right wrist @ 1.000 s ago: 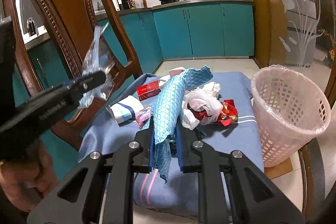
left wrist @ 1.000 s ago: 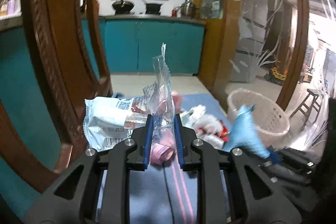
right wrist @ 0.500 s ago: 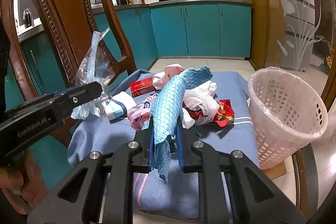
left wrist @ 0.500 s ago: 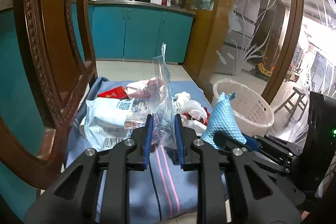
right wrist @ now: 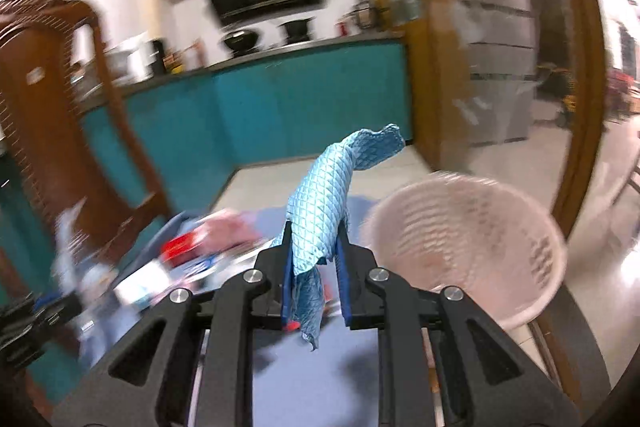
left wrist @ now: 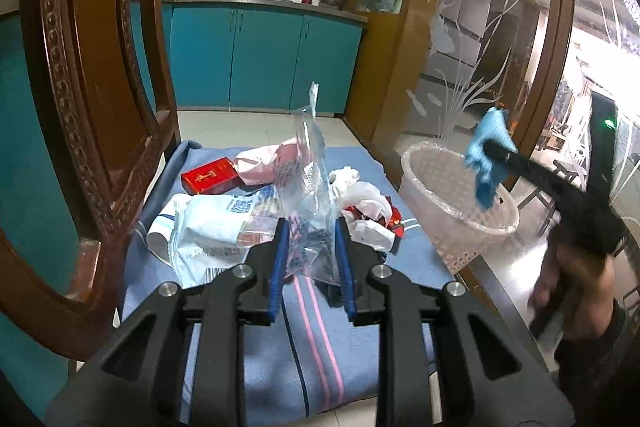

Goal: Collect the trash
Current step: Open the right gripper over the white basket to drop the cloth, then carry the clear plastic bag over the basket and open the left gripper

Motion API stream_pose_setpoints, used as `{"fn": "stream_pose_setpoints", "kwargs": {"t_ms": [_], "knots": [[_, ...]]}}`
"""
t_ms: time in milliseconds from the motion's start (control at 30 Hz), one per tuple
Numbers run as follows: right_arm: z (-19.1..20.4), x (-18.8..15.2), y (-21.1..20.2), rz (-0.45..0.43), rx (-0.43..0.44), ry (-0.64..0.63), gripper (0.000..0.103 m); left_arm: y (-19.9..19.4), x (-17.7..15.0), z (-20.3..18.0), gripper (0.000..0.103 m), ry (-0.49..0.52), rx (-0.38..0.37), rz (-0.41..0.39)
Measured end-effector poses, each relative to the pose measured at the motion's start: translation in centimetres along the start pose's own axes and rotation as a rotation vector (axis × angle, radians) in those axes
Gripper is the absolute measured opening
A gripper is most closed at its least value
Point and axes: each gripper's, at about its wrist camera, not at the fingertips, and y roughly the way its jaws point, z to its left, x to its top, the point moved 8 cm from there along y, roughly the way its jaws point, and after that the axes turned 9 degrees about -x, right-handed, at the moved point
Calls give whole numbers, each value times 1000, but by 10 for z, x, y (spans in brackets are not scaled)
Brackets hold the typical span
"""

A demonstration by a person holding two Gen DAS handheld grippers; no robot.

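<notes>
My left gripper is shut on a clear plastic bag and holds it above the blue cloth. My right gripper is shut on a blue quilted rag; in the left wrist view the rag hangs over the rim of the white lattice basket. The basket lies just right of my right gripper. A white snack bag, a red box, a pink wrapper and white and red crumpled wrappers lie on the cloth.
A carved wooden chair back stands close on the left. A wooden-framed glass door stands behind the basket. Teal kitchen cabinets are farther back. The right wrist view is blurred by motion.
My right gripper has swung right and up with the blue rag, from over the trash pile to the basket's rim. My left gripper has lifted and pulled back slightly with the clear bag.
</notes>
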Motion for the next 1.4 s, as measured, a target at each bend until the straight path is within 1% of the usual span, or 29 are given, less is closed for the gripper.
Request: {"fn": "stream_pose_setpoints", "kwargs": {"t_ms": [67,167,233,333,367,433,500,533,567,600,667,733,833,867,900,967,1067,1100,1133,1200,1267,1333,1367,1400], "knots": [[-31,2,25,14,-72,32,19,3,0,0,24,-1,0,6],[-65,-7,56,63,-140,76,19,5,0,-1,24,3,-5,13],[-74,-11,69,81,-157,75,19,7,1,-2,24,9,-4,15],[-76,-20,78,114,-165,74,19,9,0,-2,24,13,-1,18],[-76,-21,80,125,-170,72,21,9,-1,-1,24,13,0,21],[-74,-22,83,132,-181,69,26,11,-2,-1,24,14,4,24],[-76,-20,82,129,-184,76,45,12,-2,-1,24,14,6,30],[-77,-19,81,124,-187,80,48,12,-2,-2,24,14,5,30],[-79,-18,79,122,-189,82,55,11,-1,-4,24,14,5,29],[-79,-16,75,116,-191,87,60,10,-1,-5,24,17,7,27],[-80,-11,68,99,-180,102,65,10,-1,-8,24,24,8,26],[-79,-6,59,83,-163,112,67,12,-2,-9,24,32,10,30],[-78,2,41,41,-143,139,76,19,-1,-15,24,41,-9,37],[-80,5,34,24,-143,150,80,22,3,-20,24,46,-23,35],[-82,8,27,7,-142,162,82,26,11,-30,23,57,-40,29],[-87,14,17,-22,-142,182,83,34,25,-51,23,83,-85,27],[-103,22,7,-65,-164,213,86,57,54,-106,23,144,-195,13],[-111,23,5,-73,-182,230,86,72,66,-131,23,159,-252,17],[-123,23,4,-78,-205,259,86,85,72,-147,24,157,-294,32],[-144,25,3,-82,-234,325,86,117,86,-181,25,129,-382,51],[-165,24,3,-78,-243,402,86,142,92,-206,25,120,-440,78],[-185,21,5,-61,-248,462,86,167,98,-227,26,120,-490,86],[-191,21,6,-60,-253,476,86,180,97,-235,29,132,-496,102],[-196,21,5,-65,-257,482,86,196,96,-239,37,126,-494,126]]}}
